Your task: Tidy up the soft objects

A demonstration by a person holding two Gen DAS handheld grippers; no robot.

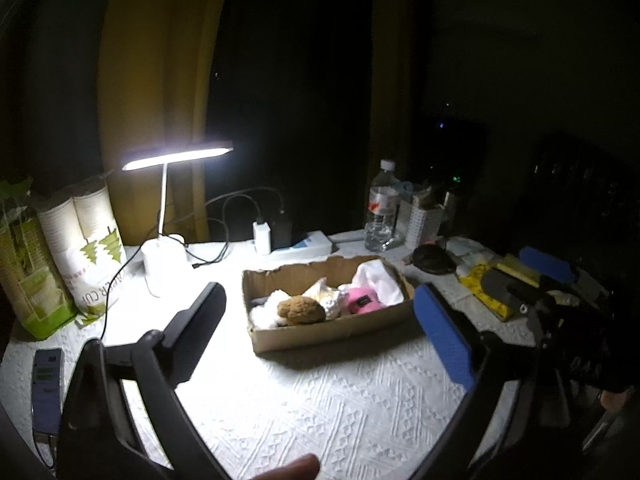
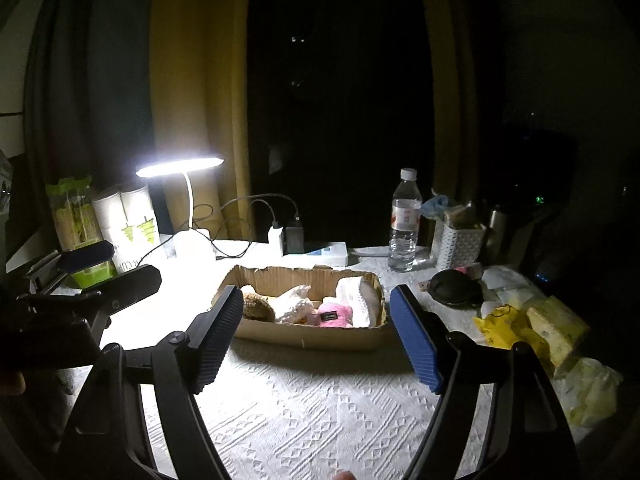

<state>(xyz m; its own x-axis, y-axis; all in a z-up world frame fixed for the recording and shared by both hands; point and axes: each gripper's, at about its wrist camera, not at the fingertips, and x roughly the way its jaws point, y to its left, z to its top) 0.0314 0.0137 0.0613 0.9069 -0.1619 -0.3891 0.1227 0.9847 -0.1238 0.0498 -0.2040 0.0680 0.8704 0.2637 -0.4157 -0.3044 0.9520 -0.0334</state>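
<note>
A shallow cardboard box (image 1: 328,336) sits mid-table on the white cloth. In it lie a brown plush (image 1: 302,310), a cream soft toy (image 1: 324,294), a pink plush (image 1: 362,300) and a white cloth (image 1: 380,280). My left gripper (image 1: 318,292) stands open in front of the box with nothing between its fingers. In the right wrist view the same box (image 2: 312,336) holds the brown plush (image 2: 258,306), the pink plush (image 2: 334,314) and the white cloth (image 2: 356,296). My right gripper (image 2: 316,292) is open and empty, short of the box.
A lit desk lamp (image 1: 176,156) stands at the back left beside a pack of paper cups (image 1: 92,248). A power strip (image 1: 308,242) and a water bottle (image 1: 382,208) stand behind the box. A black round case (image 2: 454,288) and yellow packets (image 2: 552,328) crowd the right side.
</note>
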